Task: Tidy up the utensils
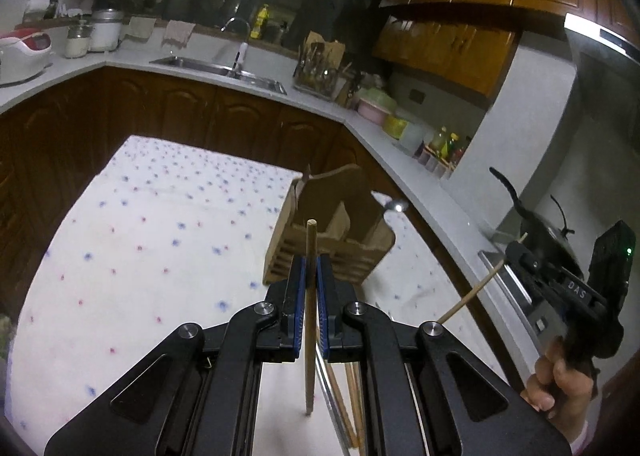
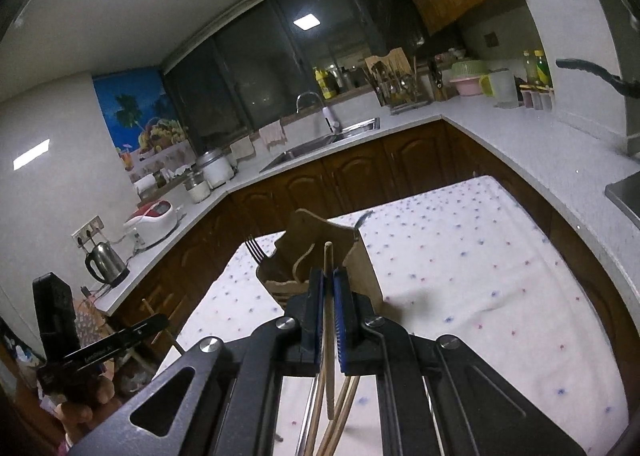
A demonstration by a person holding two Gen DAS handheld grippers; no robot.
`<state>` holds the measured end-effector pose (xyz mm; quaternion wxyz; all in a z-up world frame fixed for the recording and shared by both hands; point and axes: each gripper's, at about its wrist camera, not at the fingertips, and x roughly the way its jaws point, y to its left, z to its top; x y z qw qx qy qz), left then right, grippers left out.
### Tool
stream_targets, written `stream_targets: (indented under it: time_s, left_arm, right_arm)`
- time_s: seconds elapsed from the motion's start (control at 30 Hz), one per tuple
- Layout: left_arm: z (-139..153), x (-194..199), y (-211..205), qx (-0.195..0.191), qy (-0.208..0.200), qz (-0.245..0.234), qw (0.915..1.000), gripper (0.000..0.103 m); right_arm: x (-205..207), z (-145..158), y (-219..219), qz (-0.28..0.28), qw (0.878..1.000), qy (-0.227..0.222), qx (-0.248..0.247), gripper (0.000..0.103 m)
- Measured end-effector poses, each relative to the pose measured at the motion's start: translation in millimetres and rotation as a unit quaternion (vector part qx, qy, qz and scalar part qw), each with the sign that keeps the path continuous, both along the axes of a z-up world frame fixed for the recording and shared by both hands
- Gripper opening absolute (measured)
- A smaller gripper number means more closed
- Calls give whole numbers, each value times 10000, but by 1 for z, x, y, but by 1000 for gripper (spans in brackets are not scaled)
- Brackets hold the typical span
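Note:
My left gripper (image 1: 311, 262) is shut on a wooden chopstick (image 1: 309, 336) that stands upright between its blue pads, above the table. Just beyond it stands the wooden utensil holder (image 1: 340, 215), with a spoon (image 1: 396, 207) sticking out on its right. My right gripper (image 2: 328, 274) is shut on another chopstick (image 2: 329, 376), also upright, in front of the same holder (image 2: 316, 228), which holds a fork (image 2: 254, 248). Each gripper shows in the other's view, the right gripper (image 1: 516, 252) and the left gripper (image 2: 158, 323). Several loose chopsticks (image 2: 346, 404) lie on the cloth below.
The table carries a white cloth with small stars (image 1: 160, 215). A dark-wood counter wraps around it, with a sink (image 1: 224, 69), a dish rack (image 1: 320, 71), a kettle (image 2: 105, 262) and a rice cooker (image 2: 154, 215). A dark wok (image 1: 548, 228) sits on the stove at right.

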<state>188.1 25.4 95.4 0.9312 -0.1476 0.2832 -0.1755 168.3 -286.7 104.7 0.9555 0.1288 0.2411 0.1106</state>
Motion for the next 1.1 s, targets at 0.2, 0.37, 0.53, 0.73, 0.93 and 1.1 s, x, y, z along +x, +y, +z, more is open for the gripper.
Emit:
stream_targets:
  time_s: [0.2, 0.37, 0.53, 0.73, 0.93, 1.1]
  left_arm:
    - [29, 14, 1, -52, -370, 120, 9992, 5]
    - [61, 31, -1, -73, -773, 213, 9968, 5]
    - [88, 57, -9, -110, -1126, 302, 9931, 5]
    - [98, 100, -16, -227, -1373, 626, 9883, 5]
    - [67, 135, -34, -7, -1234, 737, 9896, 5]
    - [36, 150, -46, 222, -974, 713, 9924, 5]
  right_arm:
    - [10, 17, -1, -66, 9996, -259, -16, 5]
    - [22, 38, 1, -134, 9983, -571, -24, 5]
    - [47, 55, 5, -242, 9958, -884, 20, 5]
    - [86, 61, 16, -357, 9931, -1094, -206, 5]
    - [121, 37, 25, -400, 9932, -1025, -385, 5]
    - [141, 6, 25, -341, 9956, -757, -427, 5]
